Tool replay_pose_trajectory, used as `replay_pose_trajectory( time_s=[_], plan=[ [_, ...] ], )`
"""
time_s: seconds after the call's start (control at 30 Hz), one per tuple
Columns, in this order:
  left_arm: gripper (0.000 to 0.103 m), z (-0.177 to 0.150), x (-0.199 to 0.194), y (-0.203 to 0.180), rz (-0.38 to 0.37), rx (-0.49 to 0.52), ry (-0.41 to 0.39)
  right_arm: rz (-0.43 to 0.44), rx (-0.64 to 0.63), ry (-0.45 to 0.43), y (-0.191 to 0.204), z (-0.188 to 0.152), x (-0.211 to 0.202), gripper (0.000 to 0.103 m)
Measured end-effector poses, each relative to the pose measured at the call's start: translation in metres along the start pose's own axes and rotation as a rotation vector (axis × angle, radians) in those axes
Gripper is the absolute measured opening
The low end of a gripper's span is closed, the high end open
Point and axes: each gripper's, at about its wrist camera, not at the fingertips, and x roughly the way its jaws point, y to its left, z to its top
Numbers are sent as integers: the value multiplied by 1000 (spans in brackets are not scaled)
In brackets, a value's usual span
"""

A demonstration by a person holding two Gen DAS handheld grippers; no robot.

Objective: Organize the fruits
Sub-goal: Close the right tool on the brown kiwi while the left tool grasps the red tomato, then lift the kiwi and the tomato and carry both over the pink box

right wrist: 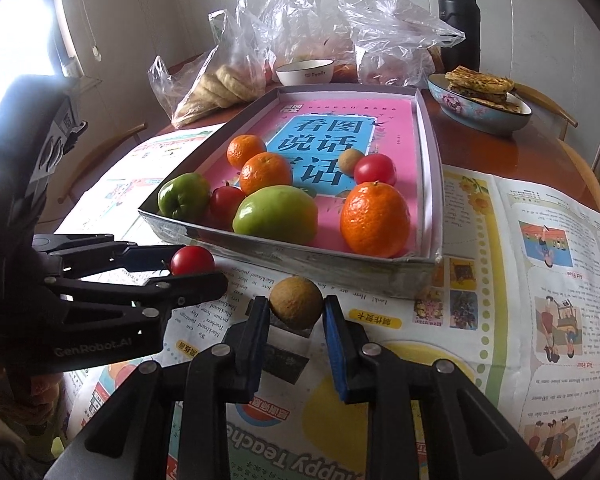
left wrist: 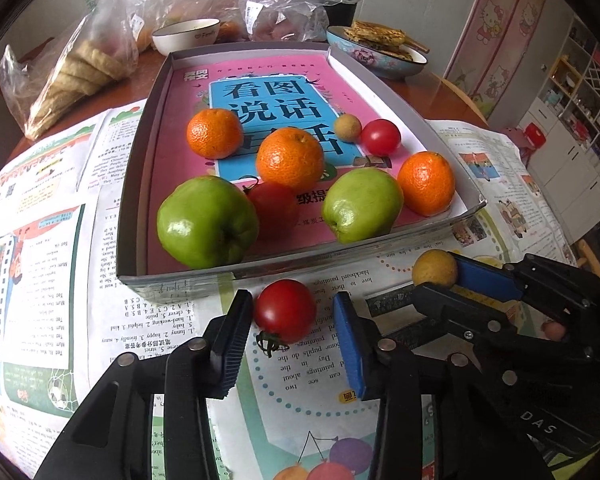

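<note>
While the left tool (left wrist: pixel 294 326) brackets a tomato (left wrist: pixel 285 310), one pad touching, the right tool (right wrist: pixel 296 316) grips a small brown fruit (right wrist: pixel 296 302). Both sit on the table before the box (right wrist: pixel 300 256); next, lift them in.

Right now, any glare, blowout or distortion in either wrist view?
Left wrist: barrel distortion bends the box edges, dark corners, glare spots on the green apple. Right wrist: window blown out at upper left, left gripper backlit and dark.

"GenRobot.AI" on left gripper (right wrist: pixel 204 270)
</note>
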Motion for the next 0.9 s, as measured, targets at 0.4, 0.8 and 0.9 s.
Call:
replay_pose_trajectory(
  time_s=[0.4,0.8,0.9],
  plan=[
    [30,-8,-15,8,-20,-22,-21,7,6,-30,-1,1,-13,28],
    [30,-3,-57,32,-8,-72,-117,16,6,-68,2,5,-25,28],
    [30,1,-64,33,-8,-74,-137,18,3,-76,2,7,-27,28]
  ],
)
